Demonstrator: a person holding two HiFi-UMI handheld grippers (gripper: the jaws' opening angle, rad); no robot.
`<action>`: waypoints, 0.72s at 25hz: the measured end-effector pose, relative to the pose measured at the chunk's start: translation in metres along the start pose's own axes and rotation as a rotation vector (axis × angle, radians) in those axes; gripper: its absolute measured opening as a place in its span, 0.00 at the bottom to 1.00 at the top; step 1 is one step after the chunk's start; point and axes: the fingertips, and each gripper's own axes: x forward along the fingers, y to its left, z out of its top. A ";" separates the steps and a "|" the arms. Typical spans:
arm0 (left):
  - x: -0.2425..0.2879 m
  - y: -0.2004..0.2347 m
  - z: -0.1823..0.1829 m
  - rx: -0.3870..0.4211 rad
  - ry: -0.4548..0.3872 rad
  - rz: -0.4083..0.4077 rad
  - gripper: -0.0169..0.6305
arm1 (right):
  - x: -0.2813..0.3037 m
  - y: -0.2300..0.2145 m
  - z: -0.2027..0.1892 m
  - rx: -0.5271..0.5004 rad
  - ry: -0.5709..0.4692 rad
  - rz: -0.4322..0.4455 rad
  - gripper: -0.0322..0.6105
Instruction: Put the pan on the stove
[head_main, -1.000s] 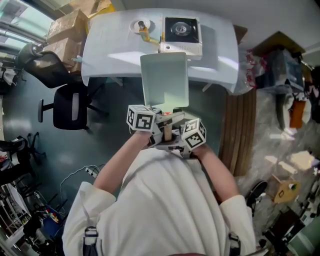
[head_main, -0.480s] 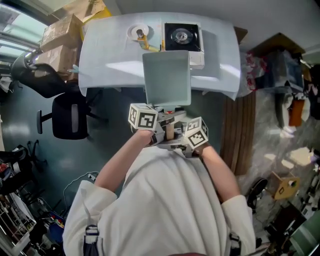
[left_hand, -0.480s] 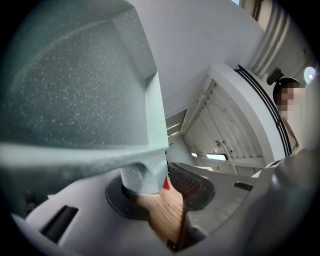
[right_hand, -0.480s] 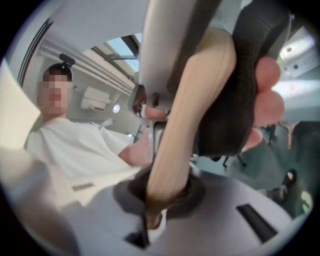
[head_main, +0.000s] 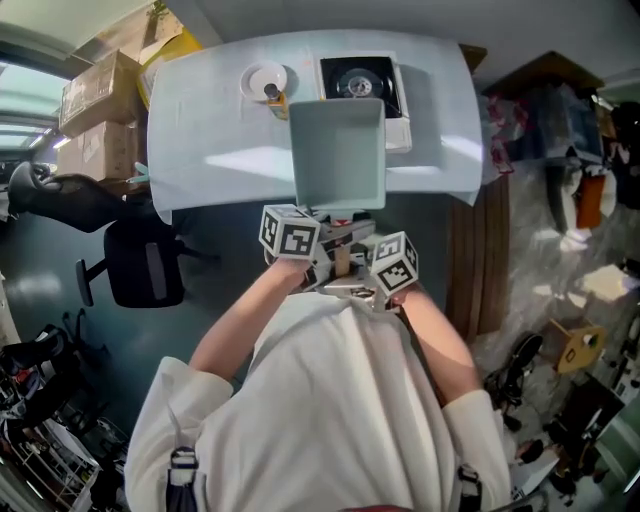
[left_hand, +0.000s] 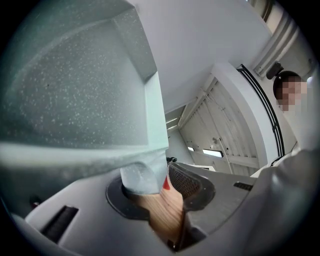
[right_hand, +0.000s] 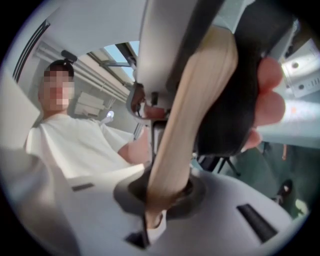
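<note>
currently: square pan held just short of the stove

cardboard boxes sit far left, beside the white table. the left gripper clamps the wooden handle close to the pan's base. the pale green square pan hangs above the table's near edge, its far rim overlapping the portable gas stove in the head view. the right gripper pinches the same handle farther back, jaws narrow.

Your pan covers the stove's near edge — left of the stove, whatever sits on the white dish is too small to tell.
</note>
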 end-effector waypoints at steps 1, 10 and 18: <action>0.000 0.003 0.006 -0.005 0.005 -0.006 0.24 | 0.000 -0.003 0.007 0.002 -0.009 -0.001 0.12; -0.006 0.025 0.048 -0.008 0.062 -0.045 0.24 | 0.001 -0.030 0.058 0.019 -0.060 -0.047 0.12; 0.000 0.038 0.078 -0.011 0.088 -0.071 0.24 | -0.008 -0.050 0.090 0.033 -0.080 -0.088 0.12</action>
